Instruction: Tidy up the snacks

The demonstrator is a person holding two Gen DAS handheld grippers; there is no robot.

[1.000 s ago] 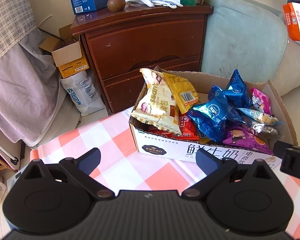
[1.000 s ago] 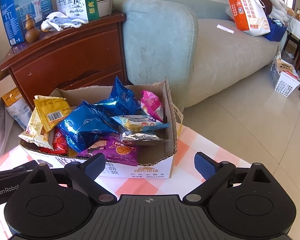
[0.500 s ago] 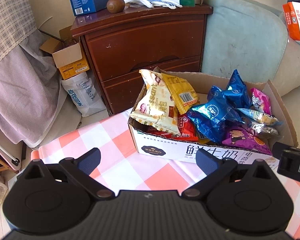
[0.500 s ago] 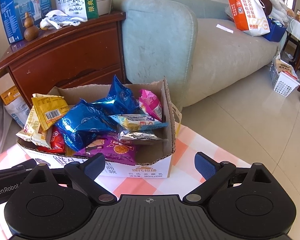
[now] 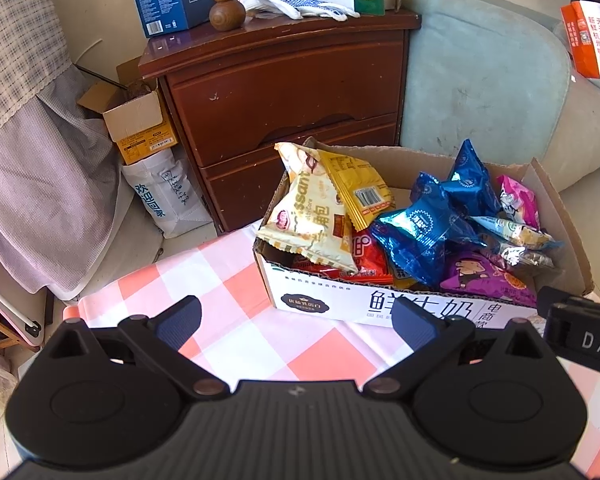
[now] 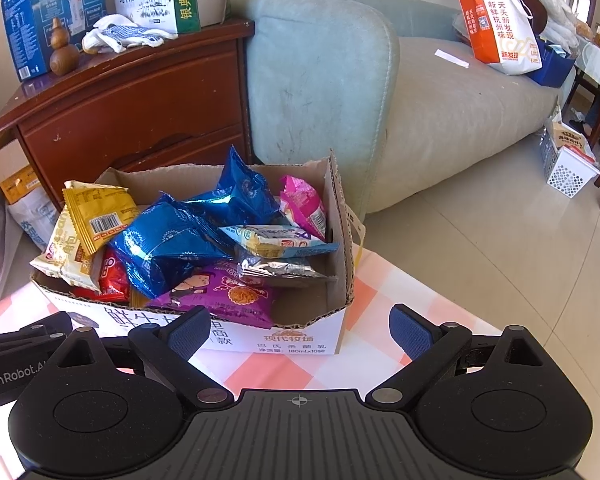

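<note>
An open cardboard box stands on the pink-and-white checked tablecloth. It holds several snack packets: a cream croissant bag, a yellow packet, blue foil bags, a purple packet, a pink packet and a red one. My left gripper is open and empty, in front of the box's left corner. My right gripper is open and empty, just in front of the box's right corner.
A brown wooden cabinet stands behind the box with cartons, a wooden gourd and gloves on top. A pale green sofa is at right with an orange bag. The table edge drops to tiled floor at right.
Both grippers have drifted slightly relative to the box, which sits a little lower and nearer in the right wrist view. Both stay open and empty.
</note>
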